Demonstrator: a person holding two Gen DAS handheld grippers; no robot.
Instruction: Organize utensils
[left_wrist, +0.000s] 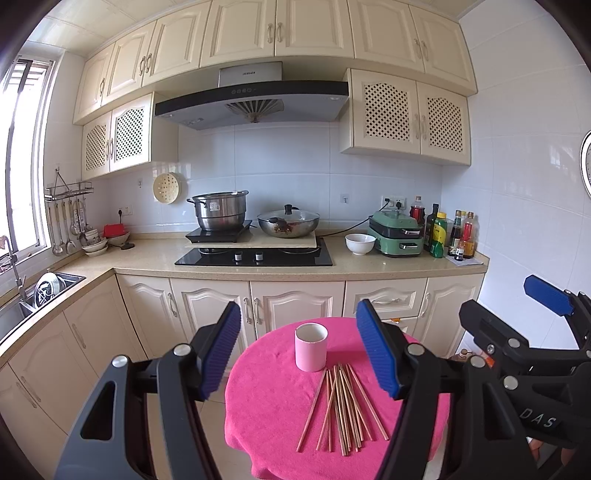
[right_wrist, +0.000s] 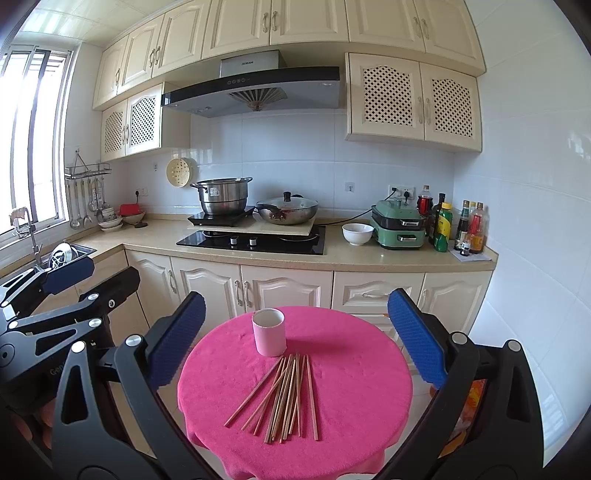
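Several wooden chopsticks (left_wrist: 341, 406) lie fanned out on a round table with a pink cloth (left_wrist: 273, 398), just in front of an upright pink cup (left_wrist: 311, 346). My left gripper (left_wrist: 299, 350) is open and empty, held above and short of the table. In the right wrist view the chopsticks (right_wrist: 286, 397), the cup (right_wrist: 269, 337) and the pink cloth (right_wrist: 351, 387) show again. My right gripper (right_wrist: 295, 339) is open and empty, also above and short of the table. Each gripper shows at the edge of the other's view.
A kitchen counter (left_wrist: 155, 254) runs behind the table, with a hob, a steel pot (left_wrist: 219, 211), a wok (left_wrist: 288, 222), a white bowl (left_wrist: 360, 243), a green cooker and bottles (left_wrist: 448, 232). A sink (left_wrist: 44, 290) is at the left. Lower cabinets stand close behind the table.
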